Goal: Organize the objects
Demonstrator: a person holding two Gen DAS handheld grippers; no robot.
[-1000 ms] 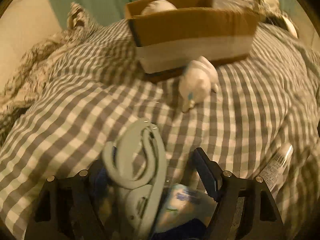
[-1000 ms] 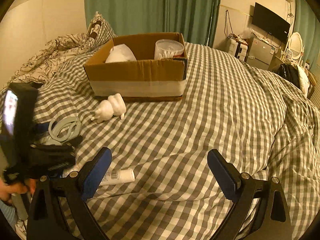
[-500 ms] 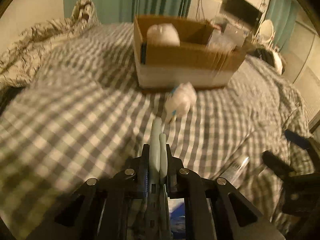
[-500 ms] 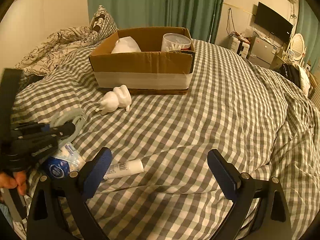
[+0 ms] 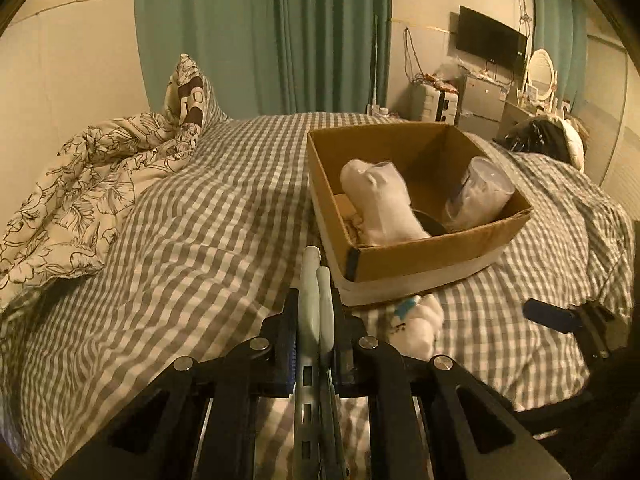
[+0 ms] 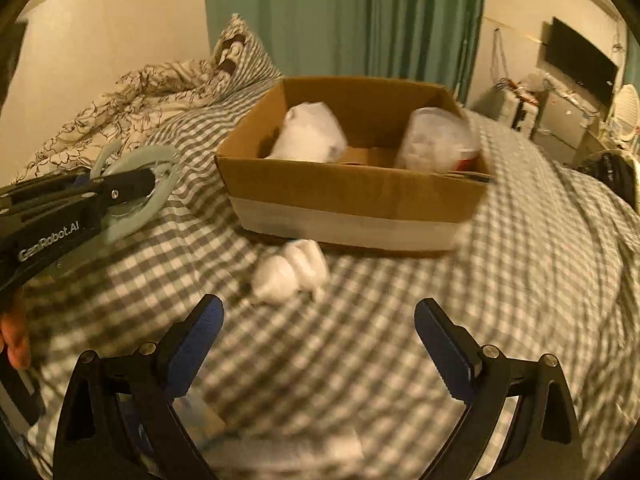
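My left gripper point(image 5: 314, 304) is shut on a pale green plastic clip point(image 5: 316, 276), held edge-on above the checked bedspread. From the right wrist view the clip point(image 6: 160, 160) hangs in the left gripper point(image 6: 132, 188) clear of the bed, left of the cardboard box point(image 6: 352, 192). A small white figurine point(image 6: 292, 272) lies in front of the box. My right gripper point(image 6: 320, 332) stands open just short of the figurine, nothing between its fingers. The box point(image 5: 420, 264) holds a white soft item point(image 5: 380, 200) and a clear tub point(image 5: 480, 196).
A floral duvet point(image 5: 80, 200) and a pillow point(image 5: 188, 96) lie bunched at the left of the bed. Green curtains point(image 5: 320, 32) hang behind. A person's hand point(image 6: 16, 340) shows at the left edge. Furniture and a wall screen point(image 5: 492, 36) stand at the far right.
The left gripper closed on the green clip and lifted it off the bedspread. The right gripper moved forward toward the figurine and the box.
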